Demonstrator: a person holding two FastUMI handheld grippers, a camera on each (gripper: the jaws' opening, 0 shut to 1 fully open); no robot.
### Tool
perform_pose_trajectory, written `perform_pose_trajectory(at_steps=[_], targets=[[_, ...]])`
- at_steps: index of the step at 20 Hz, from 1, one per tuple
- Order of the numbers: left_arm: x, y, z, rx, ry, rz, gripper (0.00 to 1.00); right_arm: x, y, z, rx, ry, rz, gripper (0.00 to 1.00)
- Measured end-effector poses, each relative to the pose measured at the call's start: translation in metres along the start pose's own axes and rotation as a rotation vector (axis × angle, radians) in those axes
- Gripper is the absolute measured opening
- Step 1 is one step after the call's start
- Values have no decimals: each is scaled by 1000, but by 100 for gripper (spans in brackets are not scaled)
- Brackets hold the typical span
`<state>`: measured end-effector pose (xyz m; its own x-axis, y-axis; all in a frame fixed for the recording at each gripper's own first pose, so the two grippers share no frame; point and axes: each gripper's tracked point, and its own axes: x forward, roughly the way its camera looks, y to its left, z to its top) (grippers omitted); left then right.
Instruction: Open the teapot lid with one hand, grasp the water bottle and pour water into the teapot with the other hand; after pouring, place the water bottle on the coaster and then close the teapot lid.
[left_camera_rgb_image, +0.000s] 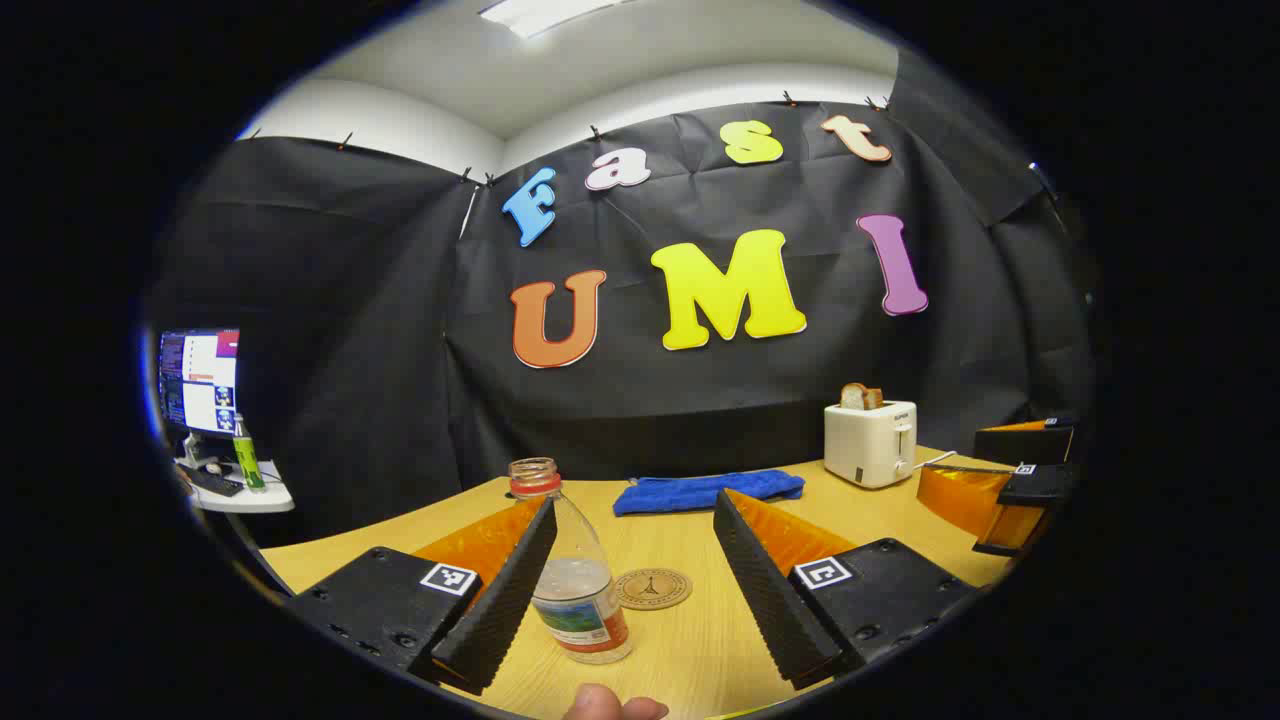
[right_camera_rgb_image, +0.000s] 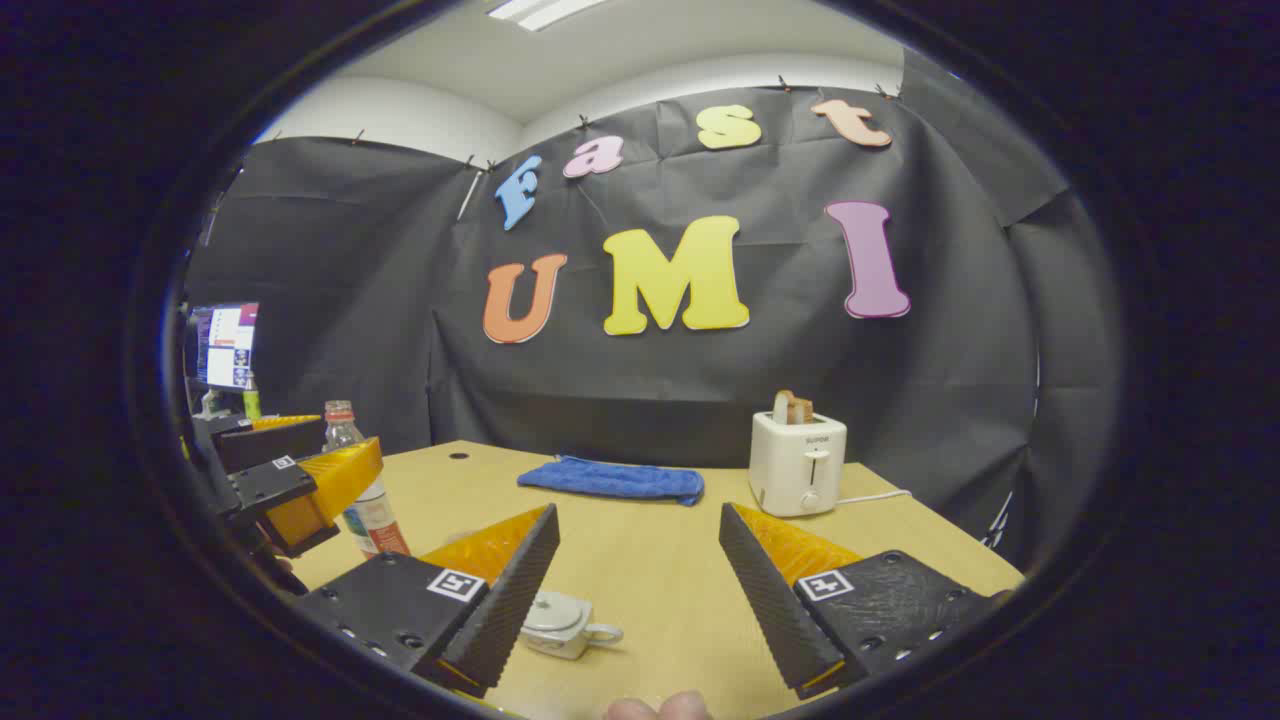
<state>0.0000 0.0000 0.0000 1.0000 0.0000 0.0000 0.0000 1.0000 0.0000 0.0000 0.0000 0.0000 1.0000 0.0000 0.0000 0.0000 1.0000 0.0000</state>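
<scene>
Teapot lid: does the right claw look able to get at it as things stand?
Probably yes. The right claw is open, and the teapot, lid on, sits on bare table just ahead by one finger; the towel and toaster stand far behind.

Left gripper (left_camera_rgb_image: 635, 590): fingers spread wide, level, low over table, nothing pressed between them. Right gripper (right_camera_rgb_image: 635, 595): fingers likewise spread wide, level. Fingertip (left_camera_rgb_image: 610, 705) of holding hand at lower edge of left gripper view.
</scene>
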Motion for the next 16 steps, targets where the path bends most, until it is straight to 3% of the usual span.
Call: perform_pose_trajectory(at_steps=[2, 7, 9, 16], targets=[[-12, -12, -7, -33, -10, -45, 99, -17, 0, -11, 6, -21, -5, 97], [-52, -14, 13, -10, -64, -76, 99, -60, 10, -12, 15, -23, -17, 94], [-58, -8, 17, -10, -70, -69, 99, -63, 5, -3, -22, -21, -37, 97], [-61, 7, -3, -13, 6, -75, 99, -51, 25, -20, -55, 56, 8, 97]])
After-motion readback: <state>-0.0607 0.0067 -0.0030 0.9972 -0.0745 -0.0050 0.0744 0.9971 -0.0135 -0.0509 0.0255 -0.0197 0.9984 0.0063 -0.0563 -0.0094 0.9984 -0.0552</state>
